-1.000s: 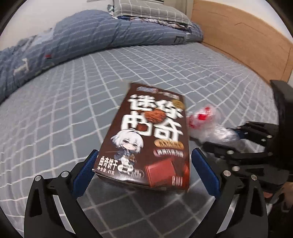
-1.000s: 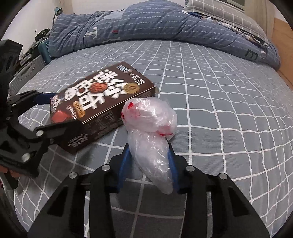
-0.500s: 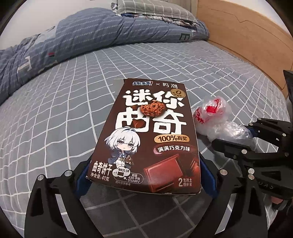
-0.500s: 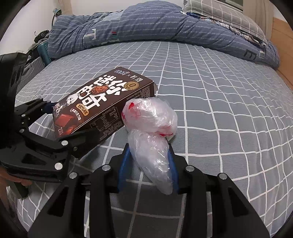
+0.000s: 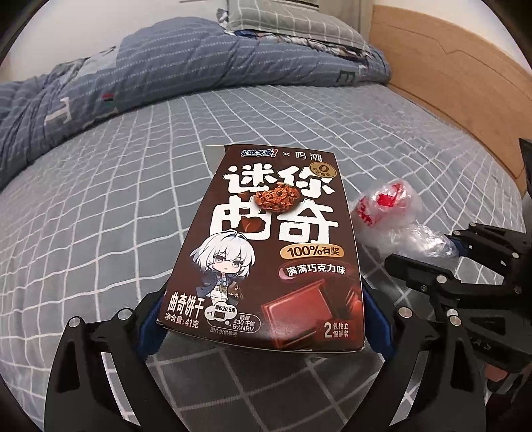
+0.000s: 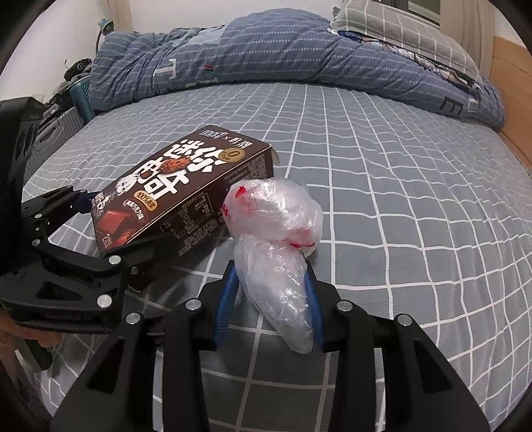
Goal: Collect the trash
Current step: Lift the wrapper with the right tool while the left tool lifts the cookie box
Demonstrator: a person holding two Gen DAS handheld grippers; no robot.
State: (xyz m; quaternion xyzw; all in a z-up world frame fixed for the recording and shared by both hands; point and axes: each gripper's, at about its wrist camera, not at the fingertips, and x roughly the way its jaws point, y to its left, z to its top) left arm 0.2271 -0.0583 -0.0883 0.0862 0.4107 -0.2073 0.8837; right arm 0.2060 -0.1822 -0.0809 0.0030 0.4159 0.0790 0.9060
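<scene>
My left gripper [image 5: 262, 315] is shut on a brown cookie box [image 5: 269, 246] and holds its near end above the bed. The box also shows in the right wrist view [image 6: 173, 196], with the left gripper [image 6: 99, 232] clamped on it. My right gripper [image 6: 269, 285] is shut on a crumpled clear plastic bag with red print [image 6: 276, 232], held just right of the box. The bag [image 5: 392, 216] and the right gripper [image 5: 459, 252] also show at the right of the left wrist view.
Below is a bed with a grey grid-pattern sheet [image 5: 99, 206]. A blue quilt [image 6: 266, 66] and a pillow [image 5: 289, 16] lie at the far end. A wooden bed frame [image 5: 449, 73] runs along the right. Luggage [image 6: 53, 129] stands beyond the bed's left edge.
My left gripper has closed on the cookie box and lifted its near end off the sheet. The right gripper keeps hold of the plastic bag and has barely moved.
</scene>
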